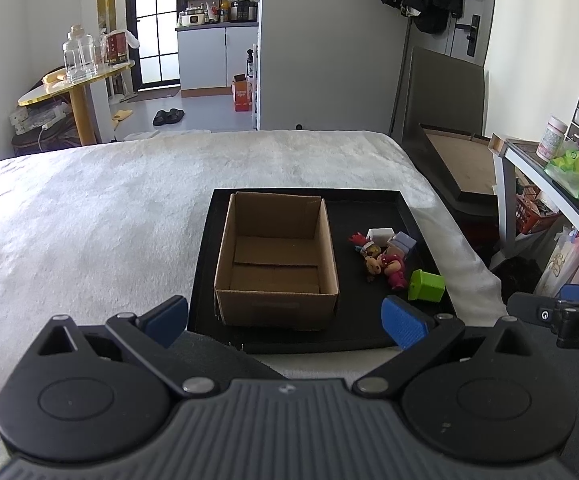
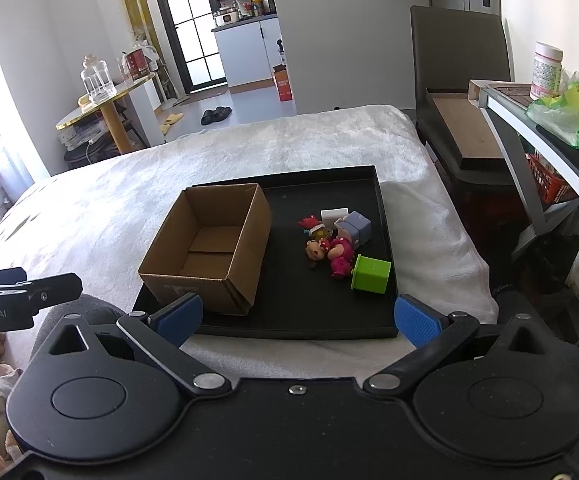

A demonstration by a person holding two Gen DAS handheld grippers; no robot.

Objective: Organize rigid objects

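An open, empty cardboard box (image 1: 277, 256) (image 2: 213, 244) stands on the left half of a black tray (image 1: 369, 332) (image 2: 289, 320) on a white blanket. On the tray's right half lie a green cube (image 1: 426, 286) (image 2: 371, 274), a pink figure (image 1: 394, 268) (image 2: 340, 258), a small brown figure (image 2: 315, 251), a lilac block (image 1: 402, 243) (image 2: 355, 227) and a white block (image 1: 379, 234) (image 2: 334, 213). My left gripper (image 1: 285, 320) is open and empty at the tray's near edge. My right gripper (image 2: 297, 318) is open and empty, also at the near edge.
The tray sits on a bed with a white blanket (image 1: 109, 208). A desk (image 2: 549, 140) with a green bag and a jar stands at the right, with a dark chair (image 2: 461, 80) beyond. A round gold table (image 1: 73, 84) with a glass jar stands far left.
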